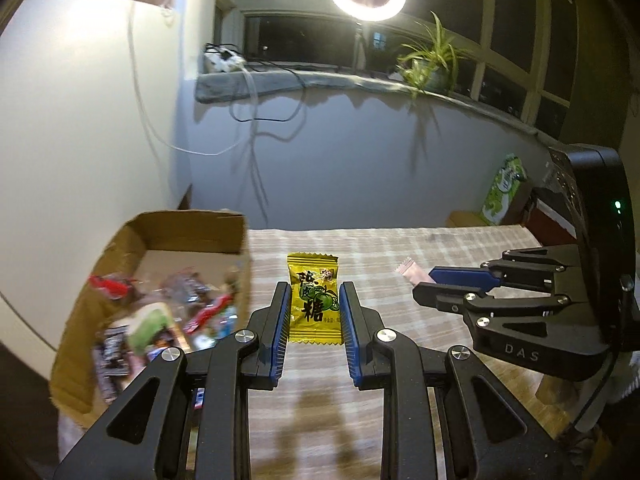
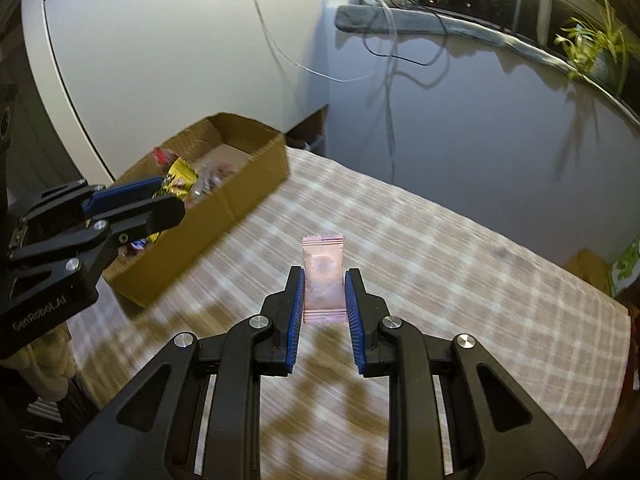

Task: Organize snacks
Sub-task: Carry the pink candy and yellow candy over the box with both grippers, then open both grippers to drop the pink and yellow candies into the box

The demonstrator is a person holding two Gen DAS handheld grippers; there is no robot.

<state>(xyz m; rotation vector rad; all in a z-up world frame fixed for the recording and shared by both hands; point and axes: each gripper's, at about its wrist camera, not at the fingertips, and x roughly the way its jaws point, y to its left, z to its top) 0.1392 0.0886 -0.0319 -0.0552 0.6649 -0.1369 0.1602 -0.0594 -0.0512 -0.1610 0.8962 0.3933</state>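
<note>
Holding 1 snack apiece, both grippers are carrying wrappers above the checked tablecloth (image 2: 460, 264) toward the cardboard box (image 2: 240, 184) at the left. The yellow candy packet (image 1: 313, 298) is sitting pinched between the blue pads of the left gripper (image 1: 314, 300), its jaws pressing in on both long edges, and the pink sachet (image 2: 323, 280) is being pinched the same way by the right gripper (image 2: 323, 296). To finish this step well, I judge each gripper should be travelling until its wrapper is over the open box before the jaws are spreading, since a thin packet let go at the rim is likely sliding off onto the cloth; going 1 at a time is also keeping the 2 tools from bumping, as they are working near each other. The left wrist view is showing what the right one cannot: the box's inside, already holding a jumble of mixed wrappers, though blur is making them hard to name, and the right gripper from the side with the pink tip poking out. The right wrist view is giving the box's outer wall and the left gripper hanging just at its near edge, with the yellow packet seemingly already above the opening.
</note>
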